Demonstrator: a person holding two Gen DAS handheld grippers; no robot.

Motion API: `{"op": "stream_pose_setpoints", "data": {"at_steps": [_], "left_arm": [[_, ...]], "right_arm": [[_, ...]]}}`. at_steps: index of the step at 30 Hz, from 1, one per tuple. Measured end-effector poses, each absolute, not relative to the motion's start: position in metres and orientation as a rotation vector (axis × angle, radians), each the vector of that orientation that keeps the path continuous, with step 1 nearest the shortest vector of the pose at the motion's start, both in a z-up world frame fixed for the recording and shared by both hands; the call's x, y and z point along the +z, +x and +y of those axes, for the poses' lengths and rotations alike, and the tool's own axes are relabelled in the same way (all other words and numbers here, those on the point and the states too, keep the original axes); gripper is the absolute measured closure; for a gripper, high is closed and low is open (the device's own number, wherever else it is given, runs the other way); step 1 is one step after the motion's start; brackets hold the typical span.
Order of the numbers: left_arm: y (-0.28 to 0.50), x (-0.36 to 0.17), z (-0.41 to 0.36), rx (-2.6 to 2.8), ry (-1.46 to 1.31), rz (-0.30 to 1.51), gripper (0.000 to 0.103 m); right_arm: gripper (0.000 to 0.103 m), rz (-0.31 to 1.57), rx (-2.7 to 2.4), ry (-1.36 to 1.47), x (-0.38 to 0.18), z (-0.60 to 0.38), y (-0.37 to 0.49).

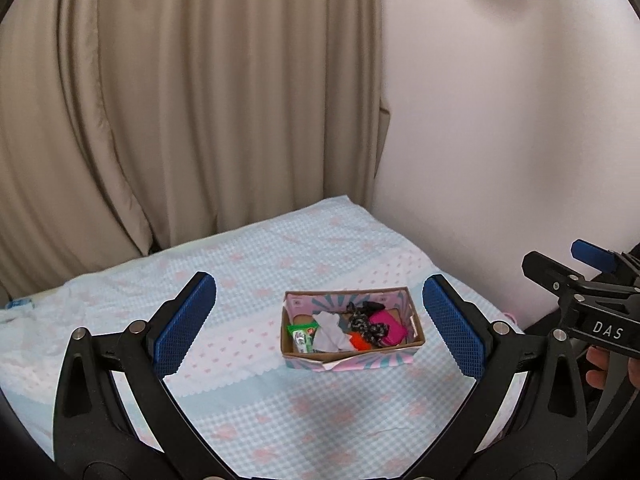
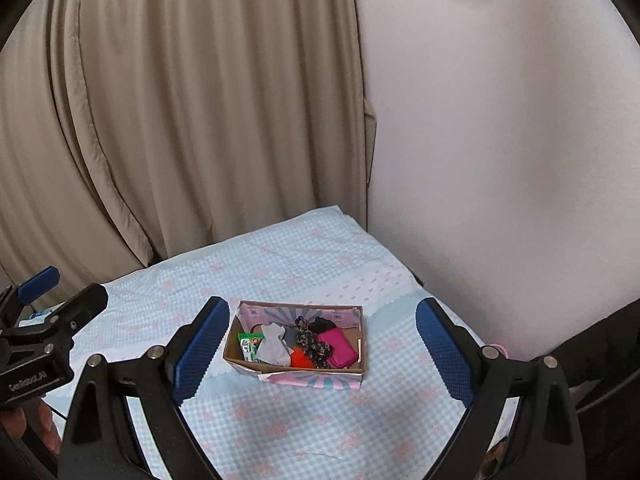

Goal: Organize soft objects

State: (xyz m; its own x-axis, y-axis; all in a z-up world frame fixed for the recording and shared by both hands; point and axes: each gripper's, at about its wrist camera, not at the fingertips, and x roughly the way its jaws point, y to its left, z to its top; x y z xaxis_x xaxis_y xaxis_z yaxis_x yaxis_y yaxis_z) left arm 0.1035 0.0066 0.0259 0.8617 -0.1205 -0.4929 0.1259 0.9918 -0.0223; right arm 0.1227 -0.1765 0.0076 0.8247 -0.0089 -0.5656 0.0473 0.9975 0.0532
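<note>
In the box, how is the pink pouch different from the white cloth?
The pink pouch is a smooth, rounded, magenta shape; the white cloth is crumpled and loosely folded, pale with grey parts. The pink pouch lies toward the right end of the cardboard box; the white cloth lies left of middle, beside a green packet. Both rest inside the box, touched by neither hand-held gripper.

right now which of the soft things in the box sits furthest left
The green packet, against the box's left wall; the white cloth lies right of it.
</note>
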Motion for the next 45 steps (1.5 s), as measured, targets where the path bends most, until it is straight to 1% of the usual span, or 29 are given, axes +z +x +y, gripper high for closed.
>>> {"op": "stream_pose_setpoints", "data": {"at_steps": [6, 17, 45], "left_arm": [[0.088, 0.03, 0.002, -0.122, 0.028, 0.472, 0.0], [0.085, 0.033, -0.005, -0.127, 0.029, 0.448, 0.0], [0.088, 0.036, -0.021, -0.102, 0.03, 0.41, 0.0]], "right_arm": [[0.01, 0.558, -0.055, 0.065, 0.015, -0.179, 0.109], [0.01, 0.524, -0.084, 0.056, 0.021, -0.182, 0.104], [0.01, 0.497, -0.095, 0.054, 0.026, -0.195, 0.105]]}}
